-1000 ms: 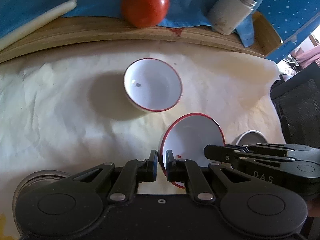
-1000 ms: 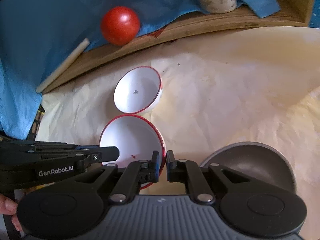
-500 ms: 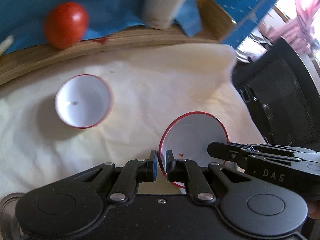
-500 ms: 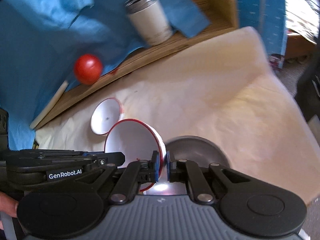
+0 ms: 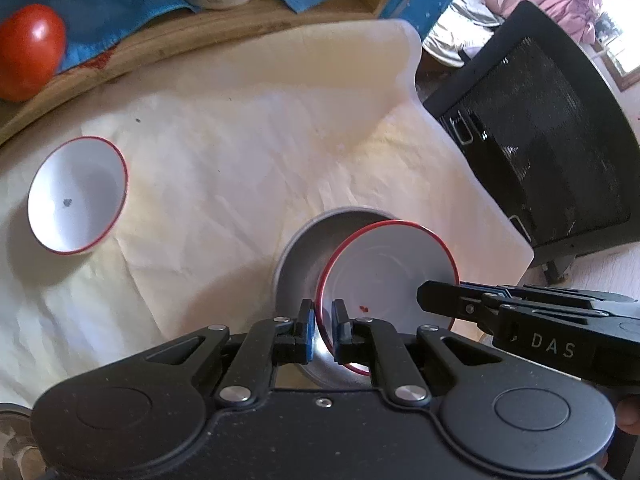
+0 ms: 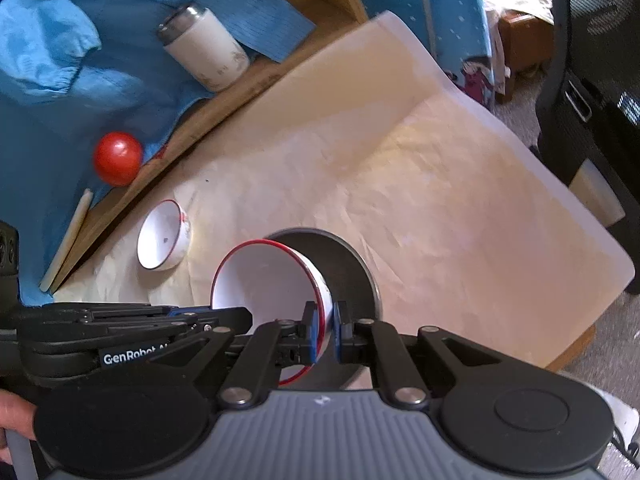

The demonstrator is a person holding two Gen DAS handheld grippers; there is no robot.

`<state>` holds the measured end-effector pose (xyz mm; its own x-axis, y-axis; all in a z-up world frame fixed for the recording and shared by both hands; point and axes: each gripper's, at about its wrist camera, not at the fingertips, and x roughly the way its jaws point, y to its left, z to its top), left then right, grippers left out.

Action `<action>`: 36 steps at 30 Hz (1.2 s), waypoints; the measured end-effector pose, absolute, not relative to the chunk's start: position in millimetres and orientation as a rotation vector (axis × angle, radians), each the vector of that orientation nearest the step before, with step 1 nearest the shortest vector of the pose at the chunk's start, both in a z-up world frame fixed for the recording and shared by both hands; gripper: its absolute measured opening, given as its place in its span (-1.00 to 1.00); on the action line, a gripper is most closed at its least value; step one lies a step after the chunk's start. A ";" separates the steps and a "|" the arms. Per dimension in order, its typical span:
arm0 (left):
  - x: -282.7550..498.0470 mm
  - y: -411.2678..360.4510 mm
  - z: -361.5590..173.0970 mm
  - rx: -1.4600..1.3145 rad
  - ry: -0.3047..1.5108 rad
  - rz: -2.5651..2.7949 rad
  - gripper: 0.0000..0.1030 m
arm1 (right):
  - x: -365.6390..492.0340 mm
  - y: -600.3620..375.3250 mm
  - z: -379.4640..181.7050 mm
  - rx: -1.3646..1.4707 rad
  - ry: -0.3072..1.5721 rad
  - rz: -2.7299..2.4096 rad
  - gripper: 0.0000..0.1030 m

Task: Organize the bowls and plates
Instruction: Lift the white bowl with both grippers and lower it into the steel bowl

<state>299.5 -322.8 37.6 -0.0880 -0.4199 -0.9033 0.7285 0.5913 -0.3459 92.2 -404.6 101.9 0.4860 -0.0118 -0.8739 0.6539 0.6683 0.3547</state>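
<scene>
1. The left gripper (image 5: 320,326) is clamped on the near-left rim of a white bowl with a red rim (image 5: 390,272); its two pads pinch the thin wall from inside and outside
2. The right gripper (image 6: 324,326) grips the same held bowl (image 6: 266,284) at the opposite side of the rim, its pads pressed to either face of the wall
3. In the left wrist view the right gripper comes in from the right edge, lettered "DAS", its tip at the bowl's rim; in the right wrist view the left gripper comes in from the left edge, lettered "GenRobot"
4. The held bowl hangs tilted, its opening turned up toward the cameras, above a grey metal plate (image 5: 308,240) that lies flat on the cream paper sheet (image 5: 240,160); whether the bowl's base touches the plate I cannot tell
5. A small red speck (image 5: 364,308) shows on the inside of the held bowl
6. A second red-rimmed white bowl (image 5: 76,196) stands on the paper well to the left, apart from the plate, with a dark speck inside
7. Behind the paper runs a wooden board (image 5: 200,36) partly covered by a blue cloth (image 6: 60,80)
8. On the cloth rest a red tomato (image 5: 30,52) and a white tumbler with a metal top (image 6: 204,48), which leans tilted; a pale stick (image 6: 68,240) lies along the board's edge
9. A black mesh chair (image 5: 540,140) stands beyond the table's right edge
</scene>
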 end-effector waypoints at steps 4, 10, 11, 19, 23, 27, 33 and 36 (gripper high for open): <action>298.3 -325.4 33.0 0.302 1.364 -0.977 -0.84 | 88.8 -405.6 97.3 0.762 1.001 -0.459 -0.83; 298.1 -326.9 27.7 0.319 1.377 -0.966 -0.84 | 89.6 -404.9 91.5 0.770 1.016 -0.458 -0.83; 298.8 -328.8 26.3 0.320 1.379 -0.962 -0.84 | 90.4 -405.1 90.6 0.770 1.019 -0.458 -0.83; 299.8 -331.6 19.9 0.331 1.388 -0.947 -0.84 | 97.4 -405.3 85.1 0.766 1.041 -0.455 -0.83; 301.1 -331.8 16.6 0.329 1.397 -0.941 -0.84 | 99.6 -405.3 81.7 0.772 1.052 -0.456 -0.83; 301.7 -333.2 15.6 0.329 1.401 -0.941 -0.84 | 101.1 -405.6 78.5 0.776 1.060 -0.462 -0.83; 303.6 -335.9 14.2 0.333 1.396 -0.936 -0.84 | 106.3 -407.0 72.6 0.771 1.071 -0.472 -0.81; 305.3 -337.0 14.4 0.333 1.385 -0.938 -0.82 | 107.8 -407.7 71.3 0.769 1.070 -0.472 -0.77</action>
